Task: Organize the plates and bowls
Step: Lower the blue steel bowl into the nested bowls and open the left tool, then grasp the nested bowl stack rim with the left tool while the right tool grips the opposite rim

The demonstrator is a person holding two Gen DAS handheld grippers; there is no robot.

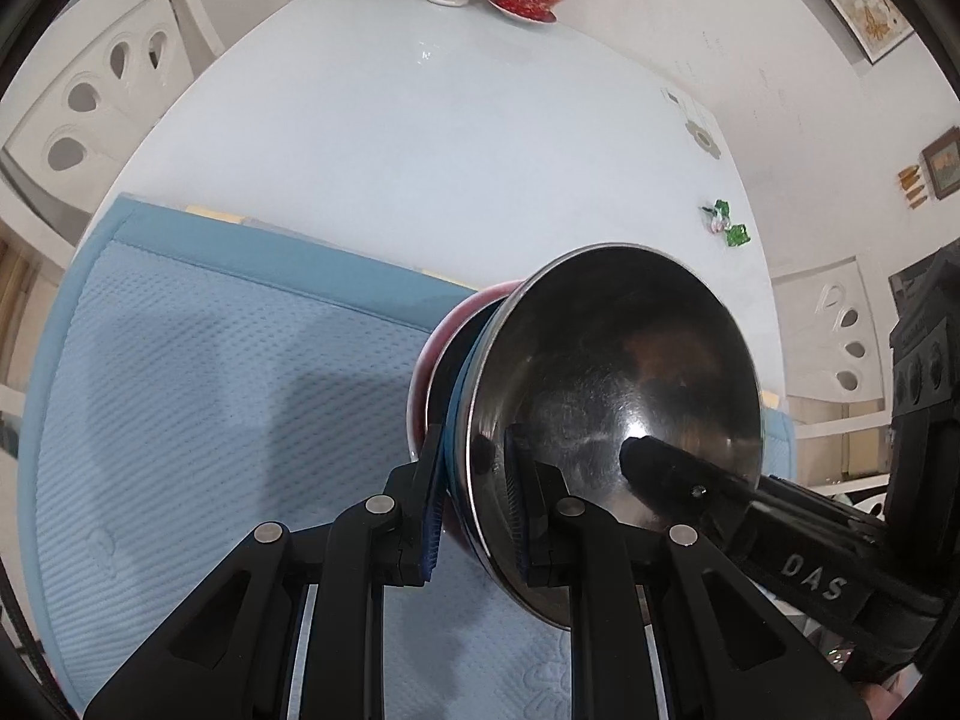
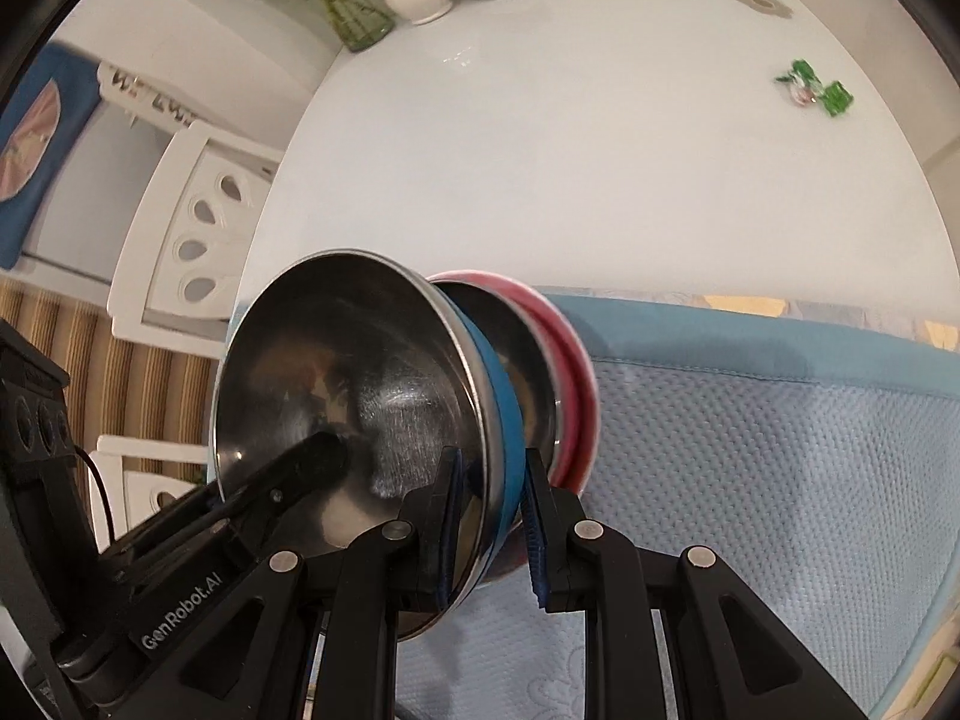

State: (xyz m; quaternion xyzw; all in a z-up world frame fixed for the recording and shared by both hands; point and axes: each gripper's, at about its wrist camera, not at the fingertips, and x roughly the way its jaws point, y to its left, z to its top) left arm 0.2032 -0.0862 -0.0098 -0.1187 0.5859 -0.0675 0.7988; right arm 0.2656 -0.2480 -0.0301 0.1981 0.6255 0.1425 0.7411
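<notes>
I have both claws clamped on the same nested pair of bowls, held on edge above the blue quilted mat (image 1: 198,372). My left claw (image 1: 474,510) pinches the near rim of the steel bowl with the blue outer shell (image 1: 612,408), one pad inside the polished hollow and one on the blue outside; my right claw (image 2: 492,510) does the same from the opposite side of that rim. Behind it, away from my fingers, sits the steel bowl with the pink outer shell (image 2: 570,360), nested against the blue one's back. Whether my pads catch the pink rim too, I cannot tell.

I judge these to be light, stiff and not fragile, but the polished steel is slippery — a thin rim between flat pads could pivot or slide if I tilt it carelessly. The rim is the only real place to take hold, and two opposite pinches keep it from swinging.

The stack stands tipped on edge rather than flat: in my left view the mouths open to the right, in my right view to the left, so the axis through both bowls runs roughly level, crosswise to my fingers.
</notes>
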